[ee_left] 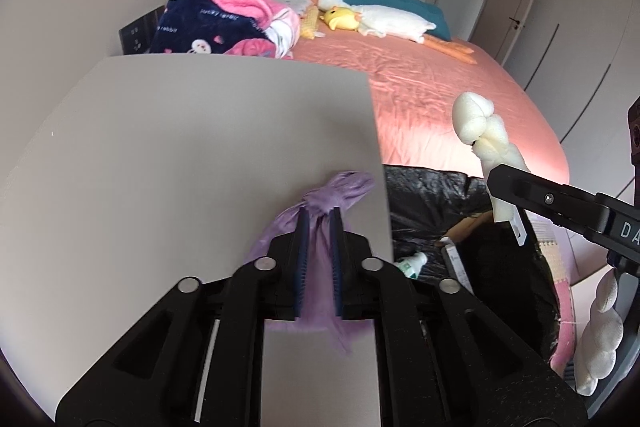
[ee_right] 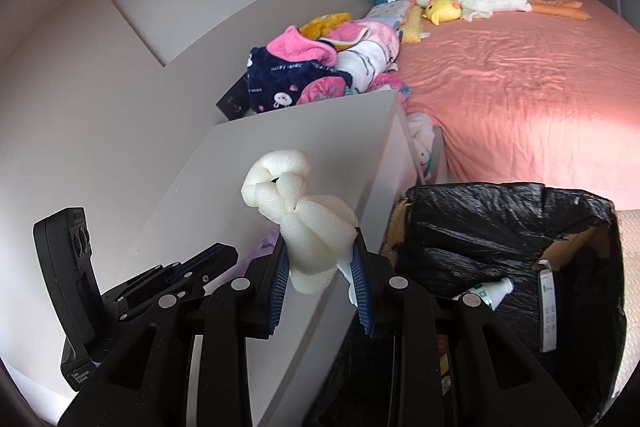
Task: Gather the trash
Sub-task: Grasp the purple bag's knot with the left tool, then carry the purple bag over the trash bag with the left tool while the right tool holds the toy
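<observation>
Already two pieces of trash are held, one in each gripper. The left gripper (ee_left: 319, 227) has its fingers (ee_left: 301, 259) pressed nearly together on a knotted purple plastic bag (ee_left: 334, 193), which is pinched just over the near corner of the grey tabletop (ee_left: 200, 131). The right gripper (ee_right: 320, 267) is clamped on a twisted white foam strip (ee_right: 298, 223), its fingers (ee_right: 280, 283) squeezing the lower lump while the rest stands up above them; a thin white tag or slip is caught beside the foam (what it is cannot be told).

The step in hand is judged to be the carrying of both pieces to the bin. A cardboard box lined with a black trash bag (ee_right: 480, 227) stands on the floor just beside the tabletop, between it and the bed (ee_right: 520, 75); a small white and green bottle (ee_right: 492, 293) and a white paper label (ee_right: 548, 311) are already lying inside. Next, each gripper would need to be brought over the open mouth of the liner and its fingers spread, so that the foam and the purple bag drop in rather than catch on the rim.

Around the bin a bedroom is seen: a pink sheet on the bed, a white goose plush (ee_left: 384, 19), a yellow duck plush (ee_left: 340, 19), pillows, and a heap of pink and navy fleece blankets (ee_left: 224, 19) behind the tabletop. White wardrobe doors (ee_left: 520, 7) line the far wall.
</observation>
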Action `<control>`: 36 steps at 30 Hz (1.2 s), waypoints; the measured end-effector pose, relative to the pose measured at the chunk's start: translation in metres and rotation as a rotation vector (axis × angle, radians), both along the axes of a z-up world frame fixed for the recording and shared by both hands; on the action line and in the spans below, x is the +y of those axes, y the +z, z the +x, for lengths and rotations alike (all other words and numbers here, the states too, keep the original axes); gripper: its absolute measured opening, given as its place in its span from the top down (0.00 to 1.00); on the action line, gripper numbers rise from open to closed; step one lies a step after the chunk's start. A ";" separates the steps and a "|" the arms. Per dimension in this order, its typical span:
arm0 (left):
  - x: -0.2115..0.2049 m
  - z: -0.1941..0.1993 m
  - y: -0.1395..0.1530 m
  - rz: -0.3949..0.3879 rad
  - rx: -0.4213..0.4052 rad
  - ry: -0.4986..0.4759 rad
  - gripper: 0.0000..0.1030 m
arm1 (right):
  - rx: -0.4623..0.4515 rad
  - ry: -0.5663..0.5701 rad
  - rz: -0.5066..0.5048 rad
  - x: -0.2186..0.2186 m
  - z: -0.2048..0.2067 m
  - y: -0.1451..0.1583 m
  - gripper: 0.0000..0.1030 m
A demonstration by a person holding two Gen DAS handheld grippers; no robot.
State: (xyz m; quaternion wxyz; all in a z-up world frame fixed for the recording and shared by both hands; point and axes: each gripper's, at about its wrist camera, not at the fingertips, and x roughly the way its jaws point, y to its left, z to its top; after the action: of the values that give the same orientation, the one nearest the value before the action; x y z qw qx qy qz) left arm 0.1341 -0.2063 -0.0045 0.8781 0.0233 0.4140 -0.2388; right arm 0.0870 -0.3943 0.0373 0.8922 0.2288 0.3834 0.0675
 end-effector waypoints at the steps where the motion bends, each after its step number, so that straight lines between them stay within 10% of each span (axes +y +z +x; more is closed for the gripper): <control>1: -0.004 -0.002 0.002 -0.010 0.001 -0.009 0.95 | -0.004 -0.009 -0.001 -0.005 -0.005 0.002 0.70; 12: -0.026 -0.014 0.007 0.012 -0.008 -0.005 0.97 | -0.051 -0.064 -0.006 -0.038 -0.042 0.018 0.69; 13: -0.028 -0.014 0.005 0.027 0.004 -0.009 0.89 | -0.052 -0.066 -0.008 -0.039 -0.044 0.019 0.69; 16: -0.029 -0.014 0.000 0.040 0.005 -0.014 0.20 | -0.051 -0.070 -0.004 -0.040 -0.046 0.018 0.69; 17: -0.027 -0.016 0.001 0.033 -0.023 -0.009 0.18 | -0.052 -0.070 -0.005 -0.040 -0.045 0.018 0.69; 28: -0.021 -0.001 -0.022 0.082 0.016 0.023 0.20 | -0.033 -0.077 0.003 -0.042 -0.041 0.011 0.69; 36: -0.025 0.008 -0.044 0.151 0.079 0.045 0.48 | -0.018 -0.078 0.007 -0.046 -0.033 0.004 0.69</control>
State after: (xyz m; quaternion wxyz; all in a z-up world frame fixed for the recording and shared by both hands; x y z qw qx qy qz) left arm 0.1425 -0.2311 -0.0487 0.8618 0.0706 0.4658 -0.1880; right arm 0.0545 -0.4407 0.0409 0.8968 0.2464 0.3657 0.0360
